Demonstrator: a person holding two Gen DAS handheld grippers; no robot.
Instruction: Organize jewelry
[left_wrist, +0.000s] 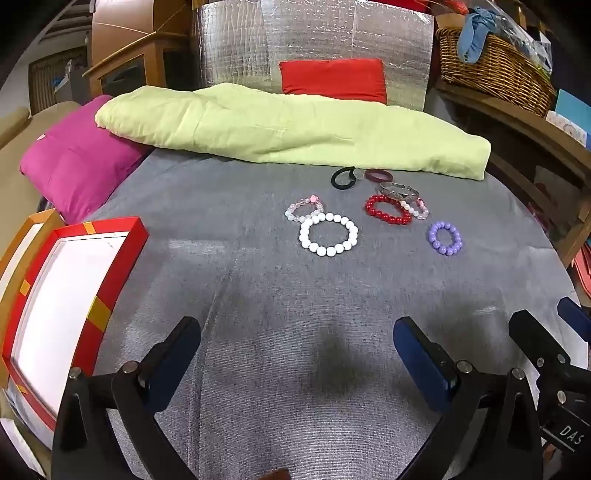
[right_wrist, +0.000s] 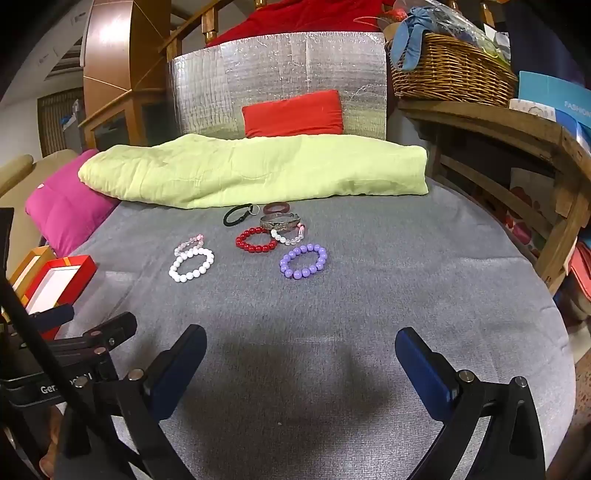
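Several bracelets lie on a grey cloth: a white bead bracelet, a red bead one, a purple bead one, a pale pink one, a silver bangle and a black ring. A red box with a white inside sits at the left. My left gripper and my right gripper both stand open, well short of the bracelets, with nothing between the fingers.
A folded green quilt lies behind the jewelry, with a pink cushion at its left and a red pillow against a silver panel. A wicker basket stands on a wooden shelf at the right.
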